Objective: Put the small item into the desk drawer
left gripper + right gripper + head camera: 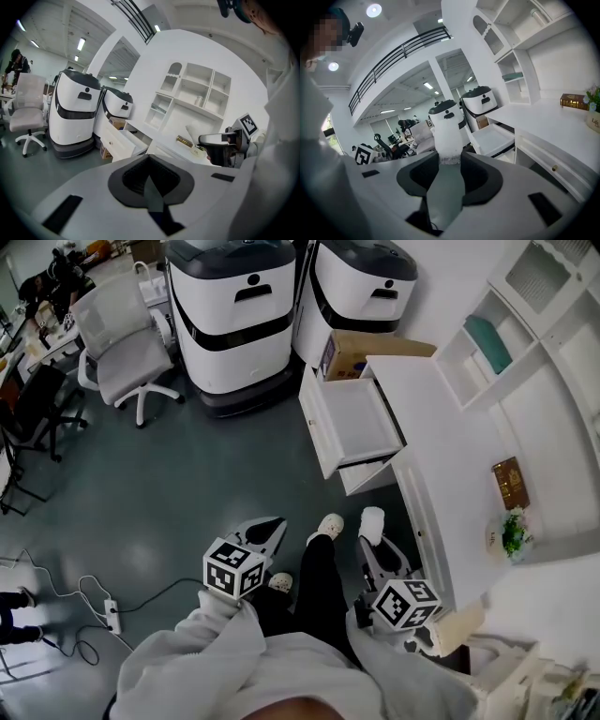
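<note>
Room: office floor, white bench (548,119) at right.
Right claw (449,164): clamped on small white item (447,138), upright.
Left claw (149,161): closed, empty.
Relation: open drawer (494,139) lay ahead-right of item; right claw nearer.

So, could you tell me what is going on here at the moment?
A person stands beside a white desk with a two-jaw gripper in each hand. The right gripper is closed on a small white item with a fringed edge. The left gripper has its jaws together and nothing between them. The desk drawer is open, and the item is not yet in it.
</note>
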Motion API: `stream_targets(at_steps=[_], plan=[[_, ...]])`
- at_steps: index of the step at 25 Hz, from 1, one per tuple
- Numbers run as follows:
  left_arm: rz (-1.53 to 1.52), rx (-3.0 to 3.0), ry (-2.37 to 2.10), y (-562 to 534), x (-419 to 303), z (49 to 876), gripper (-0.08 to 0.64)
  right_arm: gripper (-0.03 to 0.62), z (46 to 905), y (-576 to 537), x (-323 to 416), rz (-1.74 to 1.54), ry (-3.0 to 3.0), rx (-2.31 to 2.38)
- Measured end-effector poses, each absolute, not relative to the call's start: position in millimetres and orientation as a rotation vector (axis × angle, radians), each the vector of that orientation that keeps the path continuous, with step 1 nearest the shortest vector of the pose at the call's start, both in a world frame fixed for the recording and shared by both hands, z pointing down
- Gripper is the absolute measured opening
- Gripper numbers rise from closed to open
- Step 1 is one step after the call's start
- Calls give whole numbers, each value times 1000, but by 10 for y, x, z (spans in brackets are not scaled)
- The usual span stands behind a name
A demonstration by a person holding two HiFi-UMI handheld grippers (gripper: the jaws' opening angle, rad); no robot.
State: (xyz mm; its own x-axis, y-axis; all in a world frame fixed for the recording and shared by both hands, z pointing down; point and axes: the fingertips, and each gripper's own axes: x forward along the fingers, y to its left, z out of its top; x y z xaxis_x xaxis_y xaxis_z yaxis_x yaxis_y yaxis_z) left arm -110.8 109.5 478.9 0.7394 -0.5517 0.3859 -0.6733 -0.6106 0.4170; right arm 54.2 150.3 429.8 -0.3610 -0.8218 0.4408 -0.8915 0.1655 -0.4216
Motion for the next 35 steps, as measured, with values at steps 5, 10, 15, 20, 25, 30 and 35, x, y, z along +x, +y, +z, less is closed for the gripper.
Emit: stream_targets(at_steps=[5, 10, 15, 20, 25, 30, 35], plan=[[319, 2378, -1000, 839, -1149, 4820, 15, 158, 4402, 1195, 573, 1009, -2341, 1669], [346, 2374, -1049, 563, -1120, 4782, 15, 158, 4399, 880, 620, 1016, -2376, 1625], [330, 2377, -1061, 240, -969, 4746, 15, 158, 4394, 530, 780, 1031, -2384, 1619], [333, 2362, -1075, -70, -858, 4756, 15, 158, 4419, 193, 897, 1057, -2390, 1598], [331, 2364, -1099, -407, -736, 4718, 15, 158, 4421, -139, 1043, 1064, -2402, 1579], [353, 2353, -1114, -736, -591, 4712, 16, 158, 4405, -467, 1252, 1074, -2406, 1578], [354, 2361, -1132, -1096, -401, 4671, 15, 158, 4397, -848, 1459, 1068, -2419, 1569]])
